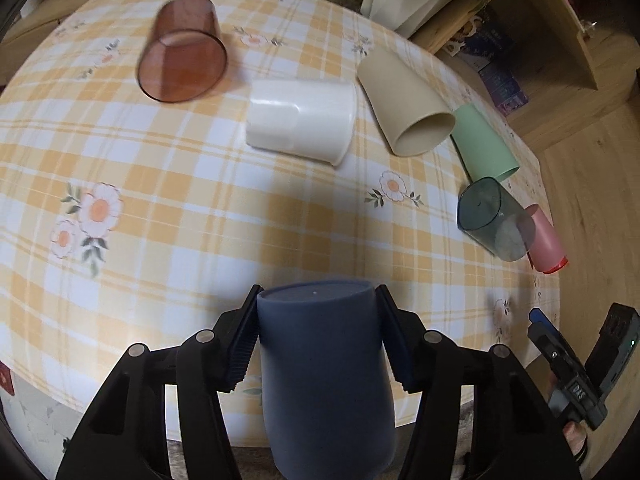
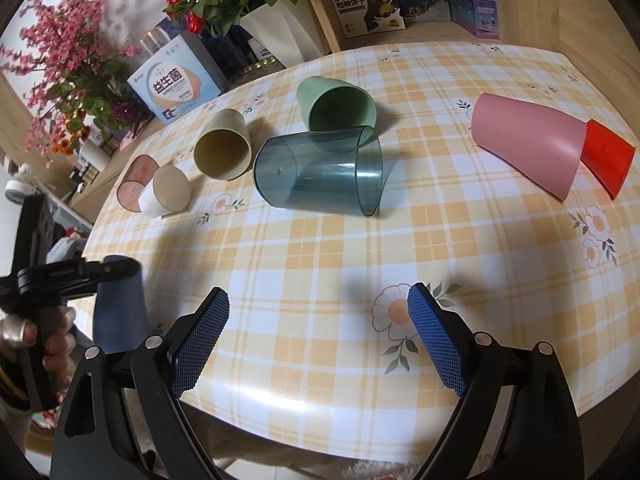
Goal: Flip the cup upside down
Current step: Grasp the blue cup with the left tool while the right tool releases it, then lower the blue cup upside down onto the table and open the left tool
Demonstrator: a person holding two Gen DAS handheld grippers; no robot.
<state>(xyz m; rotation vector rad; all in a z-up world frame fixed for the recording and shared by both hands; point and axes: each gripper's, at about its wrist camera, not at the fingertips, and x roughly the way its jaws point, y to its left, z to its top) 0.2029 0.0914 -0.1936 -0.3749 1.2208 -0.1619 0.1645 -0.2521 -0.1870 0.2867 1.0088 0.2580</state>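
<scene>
While the left gripper (image 1: 318, 300) clamps its jaws on the sides of the dark blue cup (image 1: 324, 376), that cup stands with its closed base up, held at the near edge of the tabletop (image 1: 180, 200). From the right wrist view, the right gripper (image 2: 318, 328) hovers over the checked cloth with jaws spread wide and nothing between them.

Beyond the dark blue cup, the other cups lie on their sides. A white cup (image 1: 300, 120) lies straight past it, with a brown translucent cup (image 1: 182, 50) farther off to the left. Right of the white cup lies a beige cup (image 1: 404, 108), and a light green cup (image 1: 484, 144) touches the beige one. Nearer from there, a teal translucent cup (image 1: 494, 220) lies against a pink cup (image 2: 528, 144), which has a red cup (image 2: 608, 160) nested in its mouth.
</scene>
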